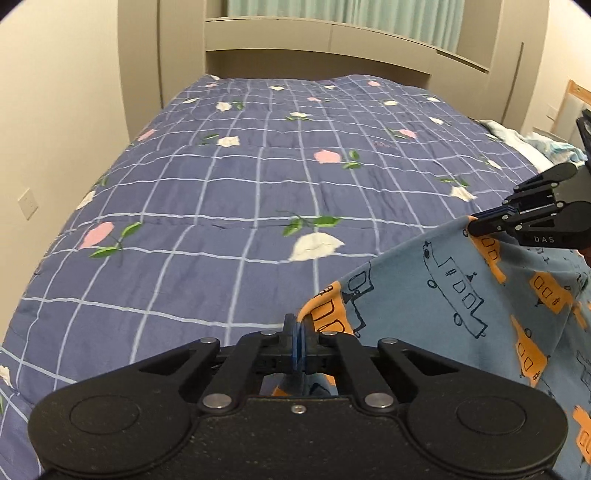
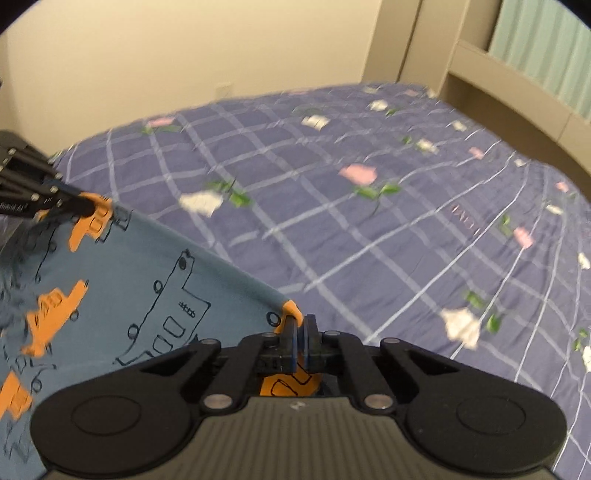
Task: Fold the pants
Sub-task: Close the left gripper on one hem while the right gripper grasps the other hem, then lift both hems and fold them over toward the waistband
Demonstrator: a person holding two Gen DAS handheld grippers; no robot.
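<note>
While the left wrist view looks out over a bed covered with a blue-violet checked quilt printed with pink and white flowers (image 1: 221, 184), the black two-finger left gripper (image 1: 298, 328) sits at the bottom of the picture with its blue pads pressed together on one corner of the light blue cotton pants printed with orange and outlined vehicles (image 1: 443, 295). From that corner the cloth edge runs up to the right, where the black right gripper (image 1: 476, 225) pinches the other corner, so the pants hang stretched between the two, raised above the quilt. Behind the bed stand a beige wooden headboard (image 1: 314, 37) and a pale green curtain (image 1: 332, 9); a cream wall (image 1: 55, 92) lies to the left.

Seen from the right wrist view, which is slightly blurred, the right gripper (image 2: 300, 332) is closed tight on an orange-printed corner of the pants (image 2: 147, 277), with cloth also showing beneath its fingers. The top edge slopes up to the left, where the left gripper (image 2: 86, 206) clamps the far corner. Quilt (image 2: 369, 203) fills the right side, wall (image 2: 184, 55) behind it
</note>
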